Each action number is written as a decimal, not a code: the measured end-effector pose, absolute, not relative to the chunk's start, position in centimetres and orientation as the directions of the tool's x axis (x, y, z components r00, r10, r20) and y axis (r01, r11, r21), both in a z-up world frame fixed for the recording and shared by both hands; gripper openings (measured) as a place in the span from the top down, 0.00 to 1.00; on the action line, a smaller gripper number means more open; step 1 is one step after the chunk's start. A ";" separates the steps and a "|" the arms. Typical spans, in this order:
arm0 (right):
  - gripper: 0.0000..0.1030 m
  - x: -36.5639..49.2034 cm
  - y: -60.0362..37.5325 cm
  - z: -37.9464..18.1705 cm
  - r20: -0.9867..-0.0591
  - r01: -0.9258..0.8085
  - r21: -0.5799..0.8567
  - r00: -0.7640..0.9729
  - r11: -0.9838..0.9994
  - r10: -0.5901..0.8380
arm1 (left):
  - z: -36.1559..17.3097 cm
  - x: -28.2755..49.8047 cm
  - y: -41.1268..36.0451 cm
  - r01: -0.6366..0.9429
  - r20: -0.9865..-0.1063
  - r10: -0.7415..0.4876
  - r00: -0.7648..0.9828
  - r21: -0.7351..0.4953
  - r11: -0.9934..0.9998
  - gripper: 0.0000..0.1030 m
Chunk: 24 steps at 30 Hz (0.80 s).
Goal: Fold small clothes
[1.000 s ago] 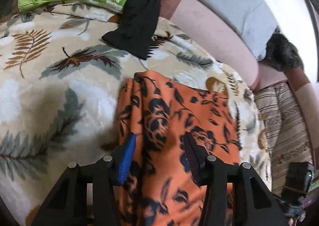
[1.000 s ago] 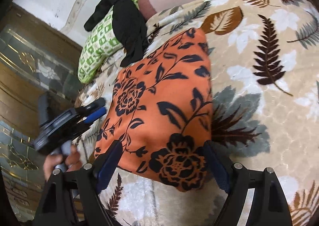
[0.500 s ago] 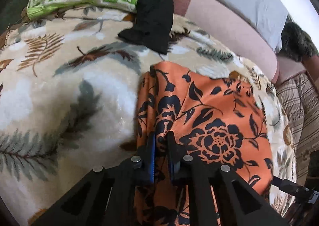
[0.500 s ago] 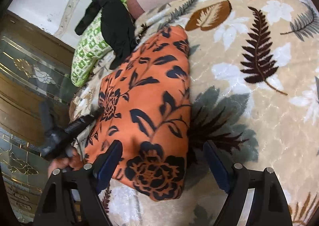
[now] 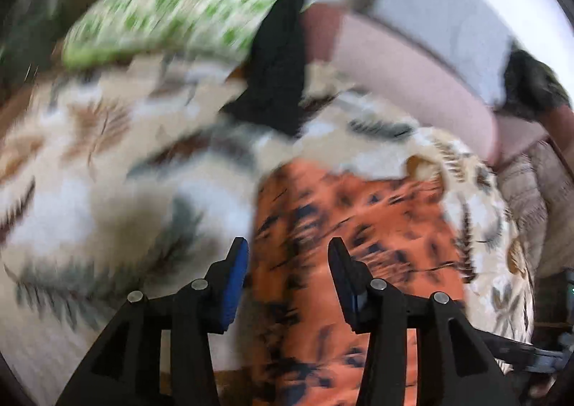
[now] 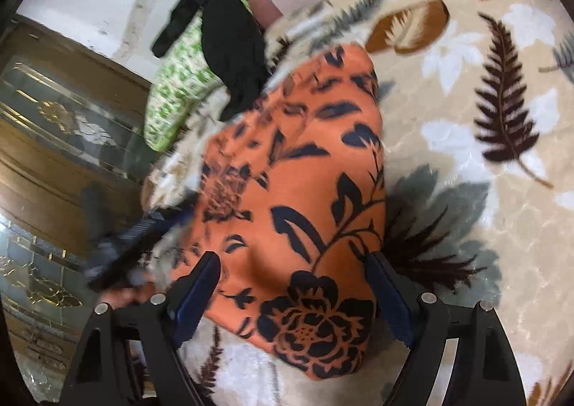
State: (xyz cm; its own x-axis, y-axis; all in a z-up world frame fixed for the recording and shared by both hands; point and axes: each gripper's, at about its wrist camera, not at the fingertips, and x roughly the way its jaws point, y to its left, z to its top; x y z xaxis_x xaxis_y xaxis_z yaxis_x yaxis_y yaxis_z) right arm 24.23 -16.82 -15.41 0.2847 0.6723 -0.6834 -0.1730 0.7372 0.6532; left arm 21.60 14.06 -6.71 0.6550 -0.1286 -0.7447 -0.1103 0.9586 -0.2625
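Note:
An orange garment with a dark floral print (image 5: 358, 226) lies folded on a leaf-patterned blanket (image 5: 107, 190); it also shows in the right wrist view (image 6: 297, 198). My left gripper (image 5: 287, 262) is open and empty, its jaws apart over the garment's left edge. The view is blurred by motion. My right gripper (image 6: 290, 284) is open, its jaws wide on either side of the garment's near end without closing on it. The left gripper appears blurred at the garment's left side in the right wrist view (image 6: 143, 237).
A black garment (image 5: 276, 58) drapes over a green patterned pillow (image 5: 172, 15) at the back. A pink bolster (image 5: 405, 65) and grey pillow (image 5: 441, 11) lie behind. A wooden glass-fronted cabinet (image 6: 53, 155) stands left of the bed. A striped cloth (image 5: 538, 198) hangs at the right.
My left gripper was shut on the garment's left edge half a second ago; it has opened and let go, and is moving fast. The right gripper stays open over the near end.

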 end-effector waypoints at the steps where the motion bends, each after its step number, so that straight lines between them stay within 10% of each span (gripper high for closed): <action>1: 0.16 24.2 -17.0 -15.6 -0.674 -0.166 0.666 0.284 0.728 0.682 | -6.1 21.9 13.4 -0.082 -0.738 -0.131 0.662 -0.246 0.966 0.54; 7: 0.16 24.2 -18.1 -15.5 -0.645 -0.158 0.698 0.285 0.699 0.708 | -11.4 26.4 12.2 -0.120 -0.849 0.039 0.526 -0.028 0.992 0.57; 22: 0.17 28.7 -19.8 -21.1 -0.495 0.113 0.869 0.224 0.482 0.839 | -10.2 20.6 10.5 -0.079 -0.850 -0.013 0.526 -0.064 0.995 0.43; 24: 0.49 28.5 -19.0 -20.5 -0.574 0.077 0.817 0.208 0.572 0.792 | -12.9 21.0 11.7 -0.118 -0.871 -0.053 0.489 -0.126 0.985 0.35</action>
